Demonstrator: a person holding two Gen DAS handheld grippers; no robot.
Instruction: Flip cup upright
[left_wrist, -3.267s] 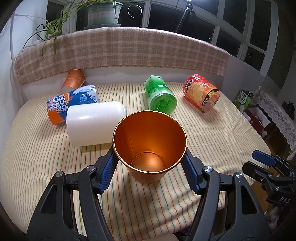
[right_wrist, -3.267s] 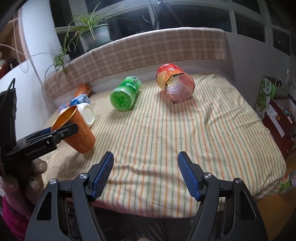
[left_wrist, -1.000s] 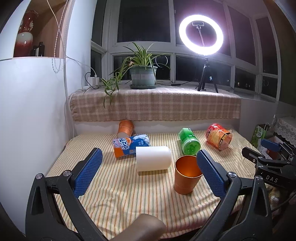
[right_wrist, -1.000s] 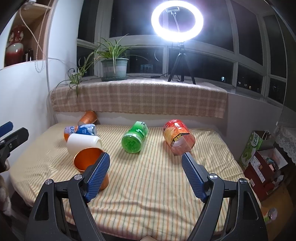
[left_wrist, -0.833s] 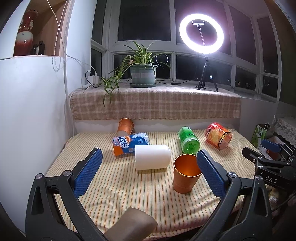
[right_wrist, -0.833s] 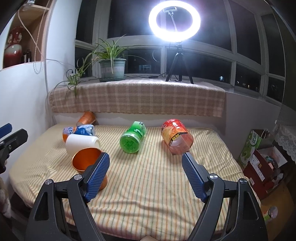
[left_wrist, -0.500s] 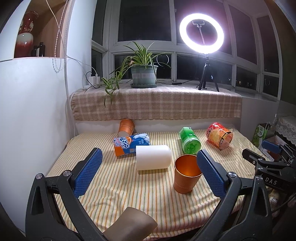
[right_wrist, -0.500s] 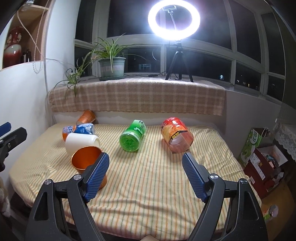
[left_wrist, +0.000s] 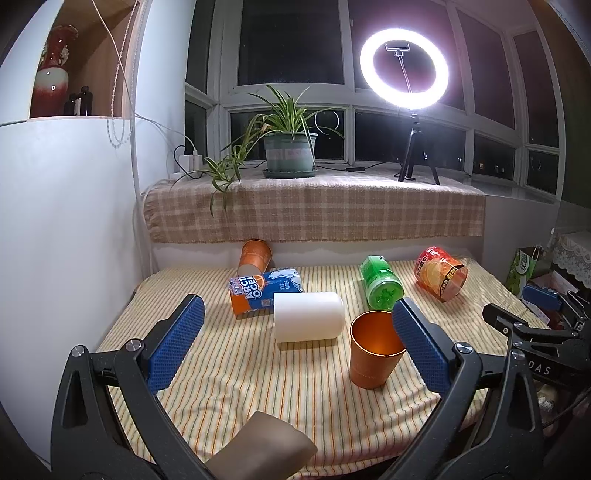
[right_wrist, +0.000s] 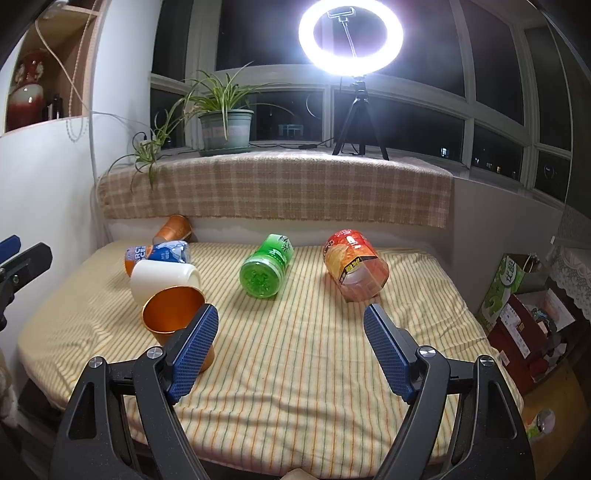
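An orange metal cup (left_wrist: 371, 354) stands upright, mouth up, on the striped cloth near the front; it also shows in the right wrist view (right_wrist: 173, 314), partly behind my finger. My left gripper (left_wrist: 295, 339) is open and empty, held back from the table. My right gripper (right_wrist: 291, 350) is open and empty, also back from the table. A white cup (left_wrist: 308, 321), a blue and orange can (left_wrist: 264, 291), a green cup (left_wrist: 380, 288), a red cup (left_wrist: 439, 277) and a second orange cup (left_wrist: 255, 254) lie on their sides.
The table (left_wrist: 221, 369) is covered with a striped cloth and backs onto a checked ledge (left_wrist: 314, 206) with a potted plant (left_wrist: 290, 147) and a ring light (left_wrist: 404, 70). A white wall (left_wrist: 66, 229) stands at the left. Boxes and bags (right_wrist: 517, 295) sit on the floor at the right.
Over 3.3 s my left gripper let go of the orange cup, which now stands upright, and both grippers drew back and up. In the last second almost nothing moved.
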